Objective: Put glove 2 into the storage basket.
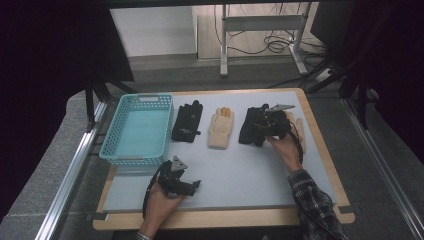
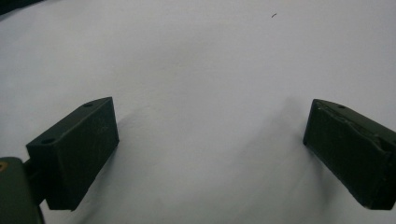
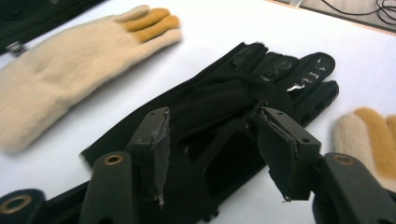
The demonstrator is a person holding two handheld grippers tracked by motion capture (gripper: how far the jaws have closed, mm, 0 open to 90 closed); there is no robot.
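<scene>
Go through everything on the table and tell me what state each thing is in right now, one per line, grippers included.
Left gripper: open, nothing between its jaws, resting on the bare table.
Right gripper: jaws apart over the right black glove, not pressing it.
Right black glove: flat, palm bunched up.
Left black glove: flat, untouched.
Middle cream glove: flat, untouched.
Far-right cream glove: partly hidden by the right gripper.
Blue basket: upright, empty.

We see a wood-edged table [image 1: 320, 145] with a pale top standing on a grey speckled floor [image 1: 45, 170], with metal rails [image 1: 70, 180] running along both its sides. Beyond its far edge stand a white wall [image 1: 155, 30] and a metal frame [image 1: 260, 30], with black cables [image 1: 270, 45] under it. Dark curtains [image 1: 45, 50] hang at both sides.
</scene>
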